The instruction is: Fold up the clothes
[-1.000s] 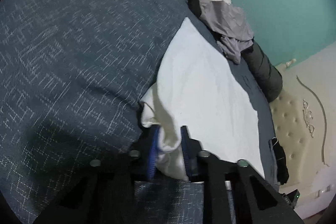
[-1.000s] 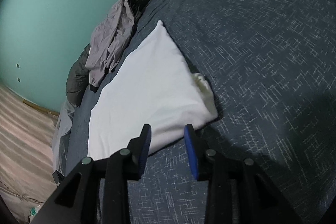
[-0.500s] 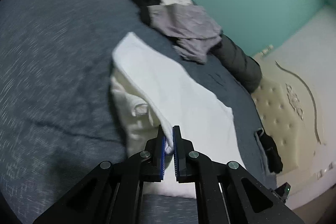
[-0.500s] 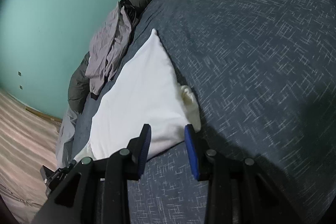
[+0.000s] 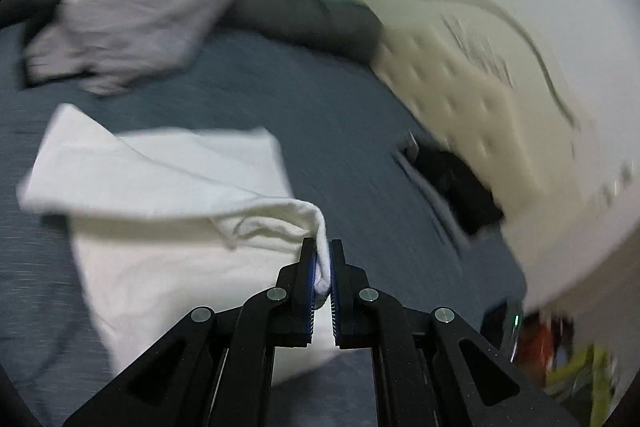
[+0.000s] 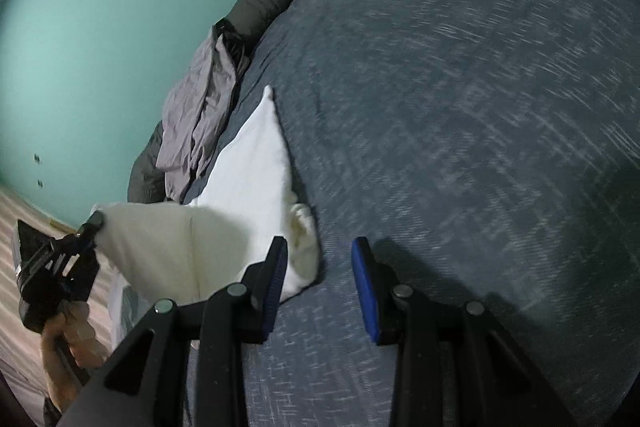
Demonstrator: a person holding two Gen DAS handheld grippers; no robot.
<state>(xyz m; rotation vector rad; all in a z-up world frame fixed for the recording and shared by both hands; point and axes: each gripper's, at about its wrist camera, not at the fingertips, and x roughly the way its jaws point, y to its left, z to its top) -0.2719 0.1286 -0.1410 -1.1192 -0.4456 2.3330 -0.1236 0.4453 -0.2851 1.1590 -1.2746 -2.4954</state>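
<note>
White garment clenched in left tool; right view alone shows right tool released.

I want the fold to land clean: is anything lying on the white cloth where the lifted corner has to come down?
Nothing visible does. The left gripper pinches a corner of the white cloth, raised over the rest of it, whose flat part looks bare. The grey garment lies beyond its far edge, on the blue bedspread, apart from it.

Teal wall; grey-blue bed cover; cream tufted headboard; striped floor.
</note>
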